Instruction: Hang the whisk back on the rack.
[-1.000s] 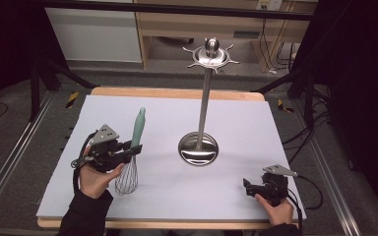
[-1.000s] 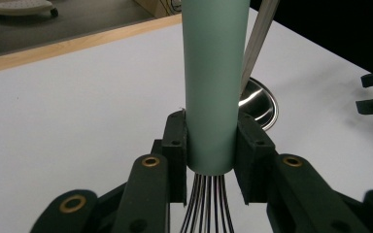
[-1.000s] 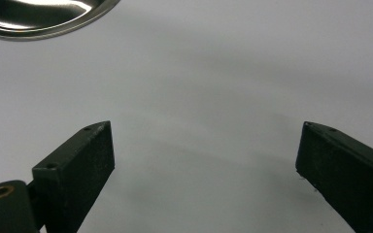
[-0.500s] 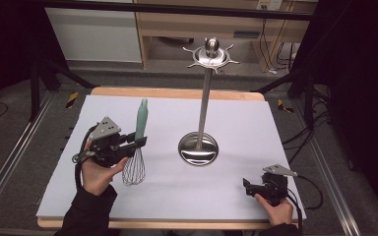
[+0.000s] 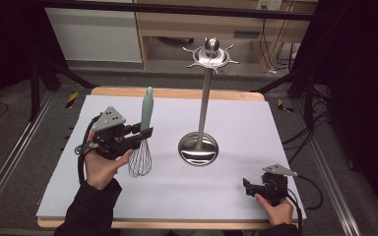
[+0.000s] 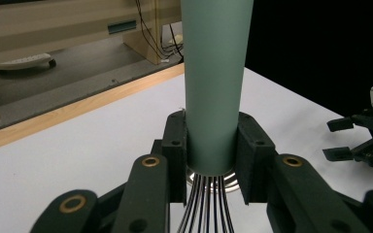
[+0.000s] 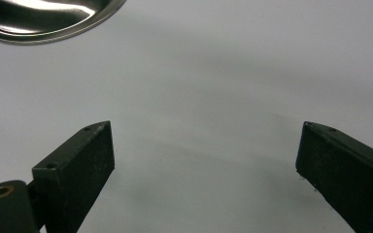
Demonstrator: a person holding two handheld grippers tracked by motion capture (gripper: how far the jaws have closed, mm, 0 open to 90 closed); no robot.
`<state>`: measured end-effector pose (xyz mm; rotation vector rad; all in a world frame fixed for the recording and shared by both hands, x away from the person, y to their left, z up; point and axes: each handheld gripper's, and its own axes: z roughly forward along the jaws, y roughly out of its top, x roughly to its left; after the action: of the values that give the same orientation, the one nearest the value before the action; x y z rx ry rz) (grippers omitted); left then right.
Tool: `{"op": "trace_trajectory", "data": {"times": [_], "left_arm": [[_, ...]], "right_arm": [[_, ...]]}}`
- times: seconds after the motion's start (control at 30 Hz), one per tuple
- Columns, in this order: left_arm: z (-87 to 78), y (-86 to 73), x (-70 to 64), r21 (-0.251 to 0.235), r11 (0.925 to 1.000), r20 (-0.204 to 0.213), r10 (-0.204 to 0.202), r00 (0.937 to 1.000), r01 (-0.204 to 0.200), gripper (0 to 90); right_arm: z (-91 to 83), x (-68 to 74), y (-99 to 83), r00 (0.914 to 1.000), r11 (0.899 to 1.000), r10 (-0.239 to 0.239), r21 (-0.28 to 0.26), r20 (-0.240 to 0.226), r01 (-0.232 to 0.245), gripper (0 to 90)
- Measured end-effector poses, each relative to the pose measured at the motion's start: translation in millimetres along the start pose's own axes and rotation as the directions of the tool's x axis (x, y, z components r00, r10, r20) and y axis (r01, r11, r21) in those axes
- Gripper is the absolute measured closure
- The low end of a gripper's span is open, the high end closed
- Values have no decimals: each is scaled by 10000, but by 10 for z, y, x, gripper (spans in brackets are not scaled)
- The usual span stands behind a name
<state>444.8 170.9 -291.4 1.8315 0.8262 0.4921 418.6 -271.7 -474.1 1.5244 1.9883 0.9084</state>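
Whisk [image 5: 143, 140] hangs upright near the table's [image 5: 236, 196] left edge, left gripper [image 6: 212, 160] clamped on its smooth green handle; light, wires springy, so grip low. Right gripper [image 5: 250, 187] rests open, near corner.

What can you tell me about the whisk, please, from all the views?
The whisk has a smooth, matte pale-green handle, tapering upward, and a balloon of thin metal wires. It stands nearly upright, handle up. The left gripper clamps its jaws on the handle's lower end, just above the wires. It is left of the metal stand, apart from it.
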Motion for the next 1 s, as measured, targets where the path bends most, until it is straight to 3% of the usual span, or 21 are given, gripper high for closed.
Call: {"op": "trace_trajectory", "data": {"times": [0.57, 1.0], "left_arm": [[90, 350, -201, -312, 9987, 227, 411, 9989, -404, 690], [163, 547, -247, -278, 9979, 137, 595, 9981, -591, 690]], "right_arm": [[5, -10, 4, 10000, 10000, -70, -47, -46, 69, 73], [8, -7, 6, 10000, 10000, -3, -34, -71, 2, 74]]}}
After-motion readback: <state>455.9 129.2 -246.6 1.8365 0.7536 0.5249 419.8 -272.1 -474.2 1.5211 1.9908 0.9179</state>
